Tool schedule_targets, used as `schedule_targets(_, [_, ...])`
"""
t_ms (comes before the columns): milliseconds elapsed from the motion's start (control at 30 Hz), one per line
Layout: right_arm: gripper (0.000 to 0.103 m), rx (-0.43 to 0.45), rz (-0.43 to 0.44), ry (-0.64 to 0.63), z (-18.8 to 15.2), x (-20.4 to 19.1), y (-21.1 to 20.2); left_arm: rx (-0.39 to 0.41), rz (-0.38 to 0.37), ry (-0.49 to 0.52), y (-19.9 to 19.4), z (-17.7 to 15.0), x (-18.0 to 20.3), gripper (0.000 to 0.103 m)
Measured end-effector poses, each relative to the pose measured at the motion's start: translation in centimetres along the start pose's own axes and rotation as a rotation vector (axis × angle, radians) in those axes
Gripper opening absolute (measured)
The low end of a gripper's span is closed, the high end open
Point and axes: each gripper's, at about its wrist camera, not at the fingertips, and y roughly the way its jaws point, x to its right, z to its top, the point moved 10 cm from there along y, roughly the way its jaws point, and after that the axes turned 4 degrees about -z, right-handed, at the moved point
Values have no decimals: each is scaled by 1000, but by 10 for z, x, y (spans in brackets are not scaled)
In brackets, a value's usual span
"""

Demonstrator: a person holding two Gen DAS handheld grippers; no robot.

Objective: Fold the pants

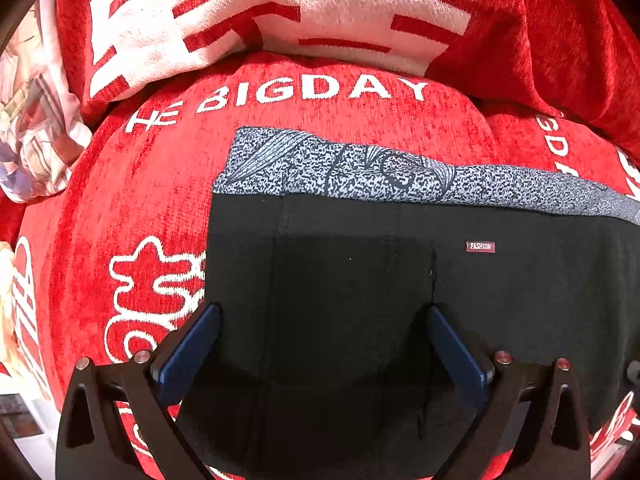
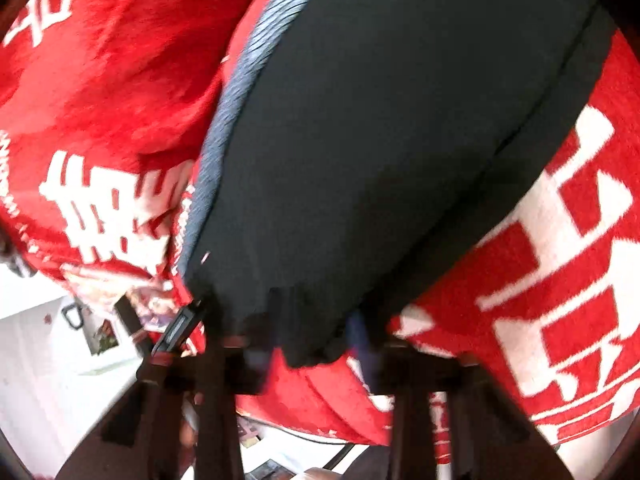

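Black pants [image 1: 360, 280] with a speckled grey waistband [image 1: 360, 172] and a small "FASHION" label [image 1: 480, 246] lie flat on a red cover. My left gripper [image 1: 322, 312] is open just above the black fabric, its blue pads [image 1: 196, 344] spread wide and empty. In the blurred right wrist view the pants [image 2: 380, 128] stretch away, with the grey band [image 2: 224, 120] along their left edge. My right gripper [image 2: 304, 340] sits at the near end of the pants; blur hides how its jaws stand.
The red cover [image 1: 132, 184] carries white lettering. A red and white pillow [image 1: 260, 8] lies behind the pants. A printed cushion [image 1: 36, 120] sits at the far left. White floor and clutter [image 2: 60, 352] show below the cover's edge.
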Motion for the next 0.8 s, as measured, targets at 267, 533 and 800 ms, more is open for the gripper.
schedule_targets(267, [9,17,-53,41,-18,32,-15,-20,21,18,-36,-7,15,103])
schedule_targets(533, [13,231,-253,-192,60,24,-92,27,-164,243,-71,-31,160,103])
schedule_targets(800, [14,201,-430,-101,77,92,-97,-109,-148,367,-34,-66,236,103])
